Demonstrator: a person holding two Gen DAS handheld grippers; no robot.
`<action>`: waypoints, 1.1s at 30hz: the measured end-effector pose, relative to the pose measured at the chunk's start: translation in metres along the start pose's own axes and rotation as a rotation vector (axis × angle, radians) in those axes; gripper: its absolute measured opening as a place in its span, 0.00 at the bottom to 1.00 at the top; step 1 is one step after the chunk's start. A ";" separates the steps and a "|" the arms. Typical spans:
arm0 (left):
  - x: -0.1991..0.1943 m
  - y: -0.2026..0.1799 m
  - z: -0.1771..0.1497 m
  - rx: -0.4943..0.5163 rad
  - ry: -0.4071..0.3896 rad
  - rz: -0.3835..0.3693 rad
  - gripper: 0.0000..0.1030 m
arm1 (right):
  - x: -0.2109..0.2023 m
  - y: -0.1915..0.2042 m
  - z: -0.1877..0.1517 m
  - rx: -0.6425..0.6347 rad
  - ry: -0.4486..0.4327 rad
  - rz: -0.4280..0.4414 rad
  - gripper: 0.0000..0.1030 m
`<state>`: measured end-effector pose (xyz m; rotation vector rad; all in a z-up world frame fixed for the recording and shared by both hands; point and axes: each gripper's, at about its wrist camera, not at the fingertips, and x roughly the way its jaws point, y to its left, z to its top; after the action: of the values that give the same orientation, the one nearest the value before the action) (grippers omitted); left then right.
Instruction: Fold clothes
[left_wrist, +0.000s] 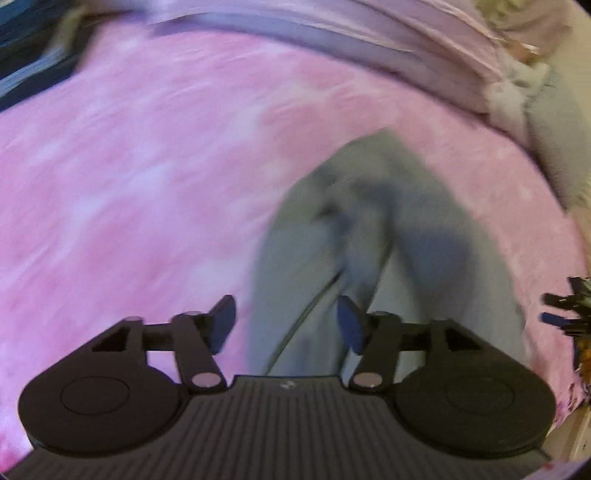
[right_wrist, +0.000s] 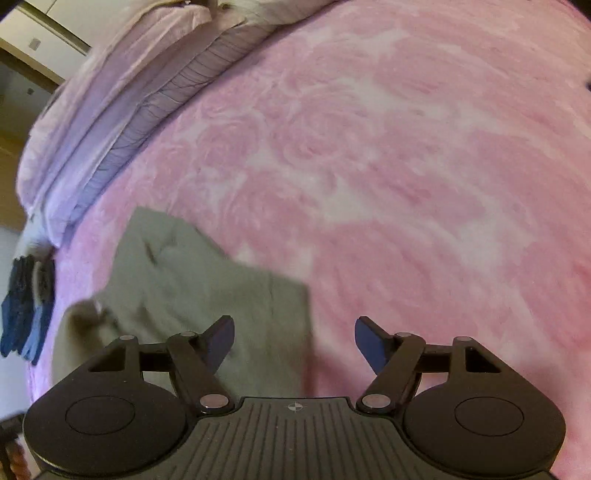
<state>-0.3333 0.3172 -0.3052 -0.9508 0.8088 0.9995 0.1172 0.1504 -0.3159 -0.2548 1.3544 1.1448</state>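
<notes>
A grey-green garment lies folded on the pink rose-patterned blanket; the left wrist view is blurred. My left gripper hangs open above the garment's near end, and nothing sits between its fingers. In the right wrist view the same garment lies at lower left as a flat folded shape on the blanket. My right gripper stands wide open over the garment's right edge, holding nothing. Its left finger is over the cloth, the right finger over bare blanket.
A lilac quilt and pillows are stacked along the blanket's far edge. Dark blue cloth hangs at the left rim of the right wrist view. Pale grey clothing lies at the far right of the left wrist view.
</notes>
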 end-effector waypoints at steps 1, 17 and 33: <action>0.015 -0.012 0.010 0.018 0.002 -0.029 0.60 | 0.007 0.005 0.004 -0.004 -0.014 0.001 0.67; -0.085 -0.032 -0.055 0.120 0.029 -0.408 0.01 | -0.019 0.165 -0.055 -0.435 0.042 0.299 0.68; -0.101 0.077 -0.150 0.060 0.420 -0.041 0.11 | 0.008 0.106 -0.235 -0.910 0.554 -0.022 0.08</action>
<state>-0.4577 0.1652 -0.2926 -1.1382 1.1561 0.7430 -0.1115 0.0345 -0.3403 -1.3131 1.1867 1.6920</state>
